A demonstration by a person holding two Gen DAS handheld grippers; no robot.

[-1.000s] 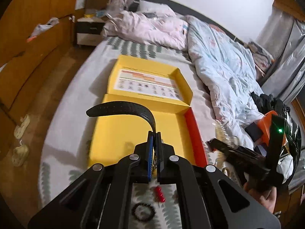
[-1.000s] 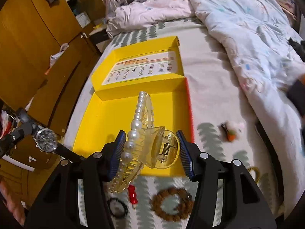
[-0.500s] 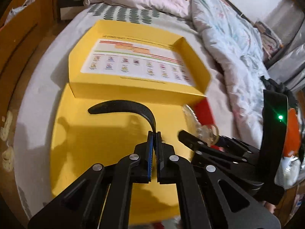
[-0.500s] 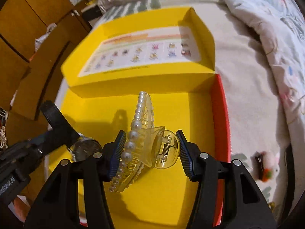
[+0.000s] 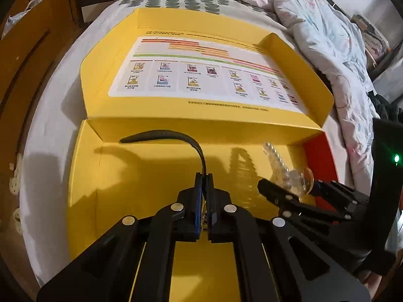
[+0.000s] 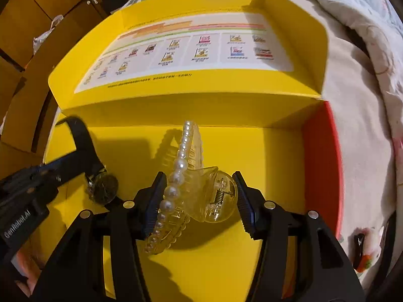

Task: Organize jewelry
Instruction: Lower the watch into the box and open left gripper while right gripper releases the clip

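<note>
Hair claw (image 6: 191, 191), clear yellow plastic with a pearl row, sits pinched between the half-spread pads of the right gripper (image 6: 199, 196), hanging over the floor of the open yellow box (image 5: 83, 176) on the bed (image 5: 50, 115). Wristwatch (image 6: 103, 188) hangs from the left gripper (image 5: 204, 183), whose jaws are pressed together on the black strap (image 5: 176, 136); the dial dangles just above the box floor, left of the claw. Step in hand looks like dropping both pieces into the box. To do it well: lower until each piece nearly rests on the cardboard, release the watch flat so the strap doesn't spring, and keep the two apart so they don't knock. Both grippers point steeply down into the box, side by side, near each other.
</note>
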